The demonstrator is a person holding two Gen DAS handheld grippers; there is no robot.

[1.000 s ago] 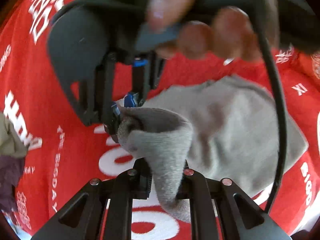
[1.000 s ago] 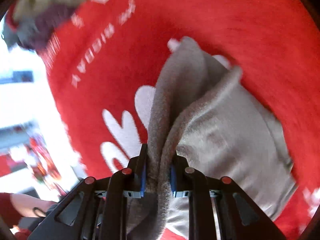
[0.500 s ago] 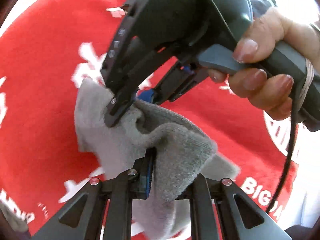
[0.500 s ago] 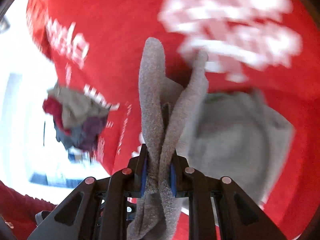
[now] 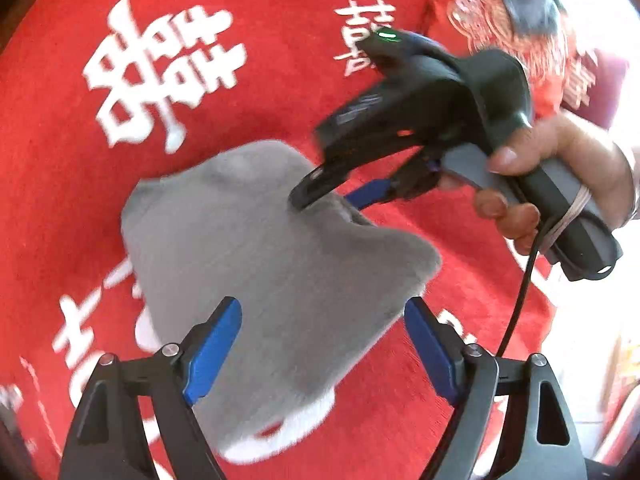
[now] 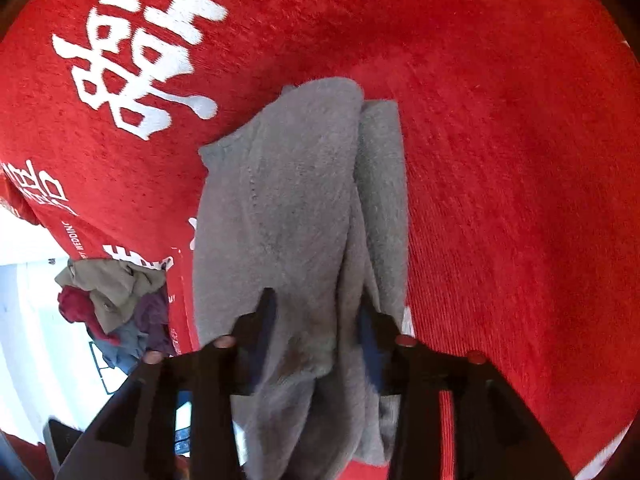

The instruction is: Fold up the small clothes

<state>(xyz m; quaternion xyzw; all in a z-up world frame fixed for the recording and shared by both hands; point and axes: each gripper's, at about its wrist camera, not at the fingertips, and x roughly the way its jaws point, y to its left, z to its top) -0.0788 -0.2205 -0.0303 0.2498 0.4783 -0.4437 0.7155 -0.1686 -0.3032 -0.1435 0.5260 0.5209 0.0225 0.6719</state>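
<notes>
A grey sock (image 5: 256, 264) lies on the red cloth (image 5: 60, 208) with white characters. My left gripper (image 5: 320, 344) is open, its blue pads on either side of the sock's near end without holding it. My right gripper (image 5: 328, 196) shows in the left wrist view, held by a hand, its tips at the sock's far edge. In the right wrist view the sock (image 6: 296, 208) lies folded lengthwise, and the right gripper (image 6: 316, 320) has its jaws parted with the grey fabric loose between them.
A heap of other small clothes (image 6: 116, 304) in olive, red, purple and blue lies at the cloth's left edge in the right wrist view. A red patterned fabric (image 5: 508, 28) lies at the far right in the left wrist view.
Both grippers have opened and let go of the sock. The sock has come down onto the red cloth, folded over.
</notes>
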